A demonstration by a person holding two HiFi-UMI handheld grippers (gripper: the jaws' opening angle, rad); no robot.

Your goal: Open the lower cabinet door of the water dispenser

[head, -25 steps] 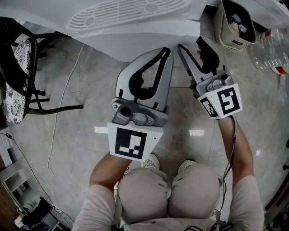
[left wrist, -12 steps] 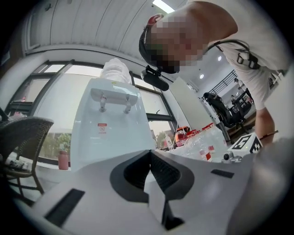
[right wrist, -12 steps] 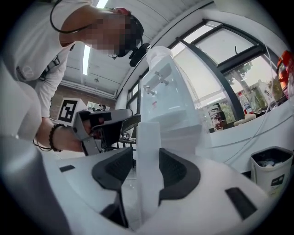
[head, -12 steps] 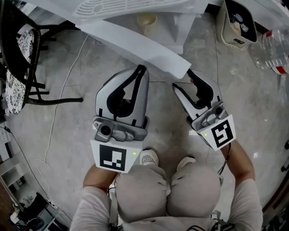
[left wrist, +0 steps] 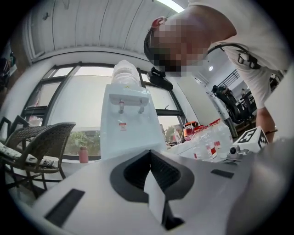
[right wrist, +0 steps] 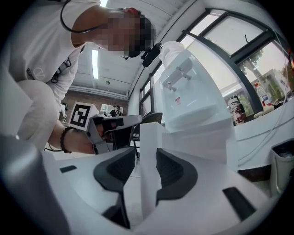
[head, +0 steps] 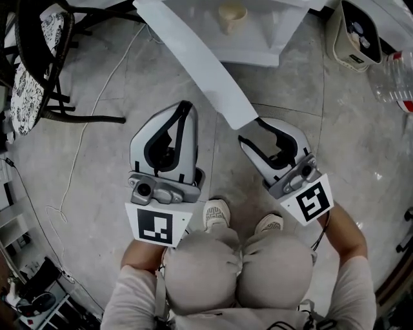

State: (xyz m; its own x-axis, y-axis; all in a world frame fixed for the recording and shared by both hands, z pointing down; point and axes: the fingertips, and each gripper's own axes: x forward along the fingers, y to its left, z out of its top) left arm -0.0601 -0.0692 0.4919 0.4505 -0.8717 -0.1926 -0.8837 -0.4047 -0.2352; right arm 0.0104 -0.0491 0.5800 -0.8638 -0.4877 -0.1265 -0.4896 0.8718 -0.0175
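- Swung well out since a second ago, the long white cabinet door (head: 193, 58) in the head view now slants away from the white water dispenser (head: 258, 45) over the grey stone floor (head: 103, 167). Its free end sits at the right tongs (head: 250, 127). Both tongs have drawn back toward the person's knees, and a beige cup (head: 232, 16) shows on the bared shelf
- Also in the head view, the left tongs (head: 186, 105) hang beside the door, not on it
- Left gripper view: the tips meet with nothing between them, and the dispenser stands upright well ahead
- Right gripper view: the door's edge stands between the dark pads. The jaws have just been closing and now grip it narrowly
- As I judge it, the pull has worked and the door is largely open, leaving only a wider swing and the release
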